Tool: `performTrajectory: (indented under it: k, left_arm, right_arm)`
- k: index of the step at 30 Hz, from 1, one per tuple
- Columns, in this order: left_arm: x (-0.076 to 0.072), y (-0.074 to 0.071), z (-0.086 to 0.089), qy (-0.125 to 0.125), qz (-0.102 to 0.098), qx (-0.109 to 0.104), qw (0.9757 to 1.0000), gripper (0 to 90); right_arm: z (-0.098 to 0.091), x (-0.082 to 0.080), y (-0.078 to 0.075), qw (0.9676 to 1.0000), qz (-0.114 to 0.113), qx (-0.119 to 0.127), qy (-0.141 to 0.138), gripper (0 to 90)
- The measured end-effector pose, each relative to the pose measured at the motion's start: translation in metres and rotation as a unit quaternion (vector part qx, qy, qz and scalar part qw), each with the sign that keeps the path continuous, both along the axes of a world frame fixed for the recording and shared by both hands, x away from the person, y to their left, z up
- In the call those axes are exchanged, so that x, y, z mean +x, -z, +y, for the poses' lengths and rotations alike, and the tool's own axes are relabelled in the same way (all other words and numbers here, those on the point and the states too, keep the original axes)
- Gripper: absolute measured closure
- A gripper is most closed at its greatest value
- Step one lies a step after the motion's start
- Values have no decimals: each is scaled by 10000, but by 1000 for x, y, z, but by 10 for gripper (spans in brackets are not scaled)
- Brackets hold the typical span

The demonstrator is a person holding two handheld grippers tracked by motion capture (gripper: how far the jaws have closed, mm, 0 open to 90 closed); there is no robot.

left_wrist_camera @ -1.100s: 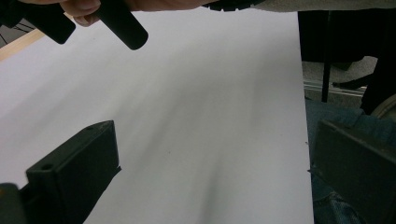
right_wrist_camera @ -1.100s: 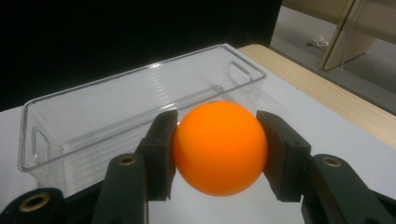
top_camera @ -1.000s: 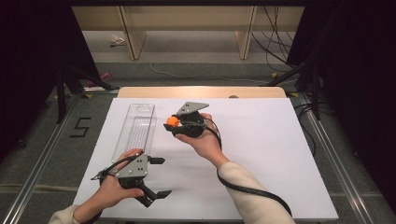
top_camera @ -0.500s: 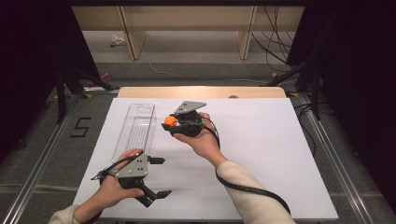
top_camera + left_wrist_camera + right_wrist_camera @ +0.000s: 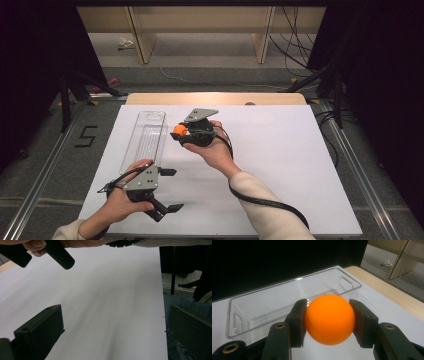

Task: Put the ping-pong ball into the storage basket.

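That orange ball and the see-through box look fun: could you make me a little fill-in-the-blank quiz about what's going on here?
1. The right gripper is shut on a round ball whose colour is ____.
2. The clear plastic rectangular bin behind the ball has nothing inside; it is ____.
3. The left gripper has nothing between its jaws, which stand ____.
4. The bin rests on a flat sheet whose colour is ____.

Missing words: orange; empty; open; white

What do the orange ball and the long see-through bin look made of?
The ball looks like smooth matte plastic: even orange, soft glow, no seam visible, though hollow or solid is unclear. The bin seems clear rigid plastic, glossy: the white table shows through its walls, with bright glints on its rim and moulded handle slots.
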State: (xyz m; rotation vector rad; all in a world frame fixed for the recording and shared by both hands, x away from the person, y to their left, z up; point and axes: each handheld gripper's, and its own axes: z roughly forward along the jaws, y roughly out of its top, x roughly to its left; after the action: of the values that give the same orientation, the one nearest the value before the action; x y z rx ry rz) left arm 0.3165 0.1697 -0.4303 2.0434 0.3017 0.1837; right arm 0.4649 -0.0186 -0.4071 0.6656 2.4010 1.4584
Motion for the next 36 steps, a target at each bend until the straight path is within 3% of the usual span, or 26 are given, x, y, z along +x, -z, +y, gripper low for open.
performTrajectory:
  k: [36]
  left_arm:
    - [0, 0, 0, 16, -4, 2, 10000, 8]
  right_arm:
    - [19, 2, -1, 9999, 3, -3, -159, 516]
